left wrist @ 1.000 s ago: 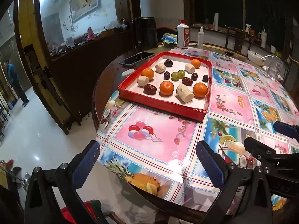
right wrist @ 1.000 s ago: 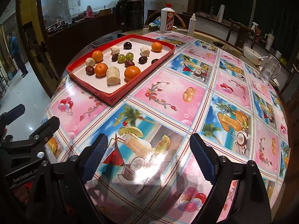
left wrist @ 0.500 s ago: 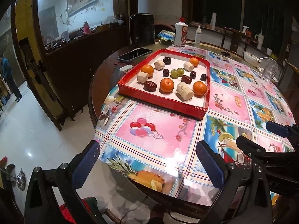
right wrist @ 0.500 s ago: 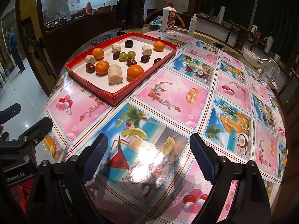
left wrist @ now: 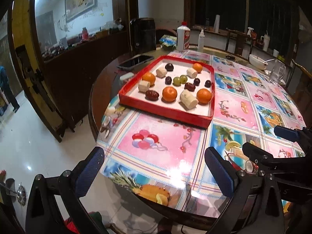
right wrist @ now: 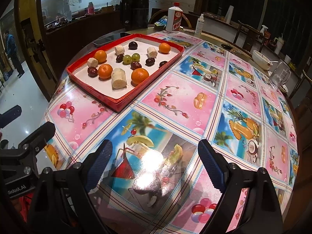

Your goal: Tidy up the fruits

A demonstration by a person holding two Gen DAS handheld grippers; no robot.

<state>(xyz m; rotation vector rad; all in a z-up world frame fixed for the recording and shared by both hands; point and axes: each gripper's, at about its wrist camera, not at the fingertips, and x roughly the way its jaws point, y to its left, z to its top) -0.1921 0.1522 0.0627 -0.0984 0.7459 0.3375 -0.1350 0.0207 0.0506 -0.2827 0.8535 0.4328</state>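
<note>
From the left wrist camera, the shallow red cardboard tray with a white floor (left wrist: 212, 89) lies straight ahead of the left gripper (left wrist: 154, 172) — oranges, peeled banana chunks, green grapes and dark dates scattered loose inside, well apart from the fingers, which stand wide open and empty. From the right wrist camera, that tray (right wrist: 81, 79) sits ahead and off to the left; the right gripper (right wrist: 155, 162) is likewise spread wide, holding nothing, above the glossy picture-print tablecloth (right wrist: 181, 101). Neither looks clearly nearer.

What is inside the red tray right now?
The red tray holds four oranges, four banana pieces, two green grapes and several dark fruits, all loose on its white floor. Nothing looks stacked; both open grippers are outside it.
</note>
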